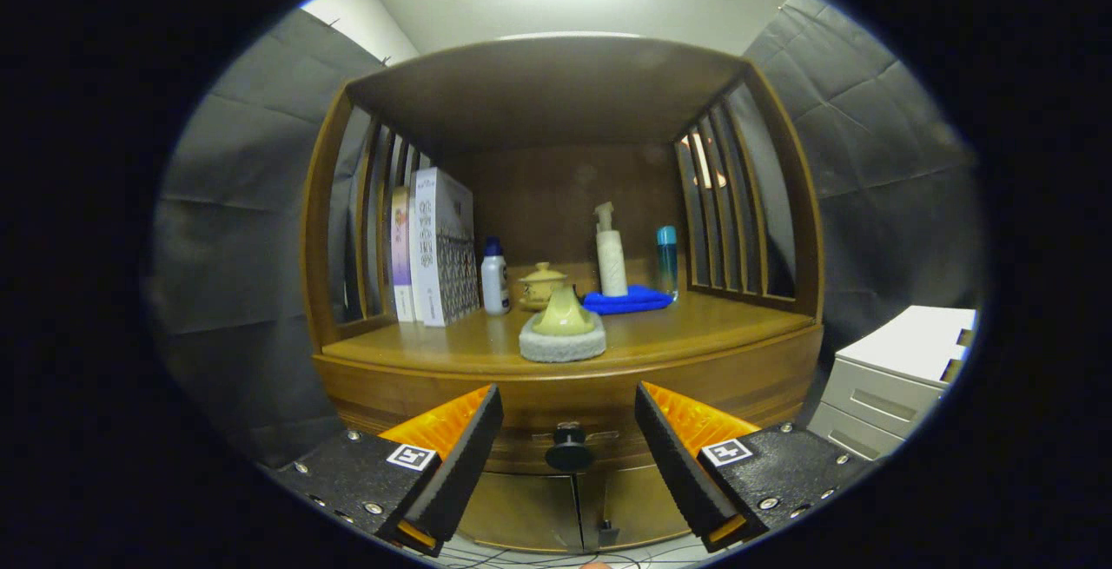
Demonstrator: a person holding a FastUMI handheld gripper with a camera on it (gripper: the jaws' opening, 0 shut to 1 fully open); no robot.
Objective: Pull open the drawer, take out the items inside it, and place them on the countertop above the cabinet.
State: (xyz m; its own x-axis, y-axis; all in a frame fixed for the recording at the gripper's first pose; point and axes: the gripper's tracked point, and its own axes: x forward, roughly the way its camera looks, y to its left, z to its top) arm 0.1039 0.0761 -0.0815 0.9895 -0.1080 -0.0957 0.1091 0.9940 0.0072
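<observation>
Gripper (569, 439) fingers spread wide, holding nothing. Drawer (565, 417) closed; its dark round knob (569, 450) sits between the fingertips, untouched. Countertop (695, 330) above holds a scrub pad with a yellow handle (563, 330) near the front edge; small lidded pot (542, 284), bottles, blue cloth (627, 300) and boxes (439, 248) behind
</observation>
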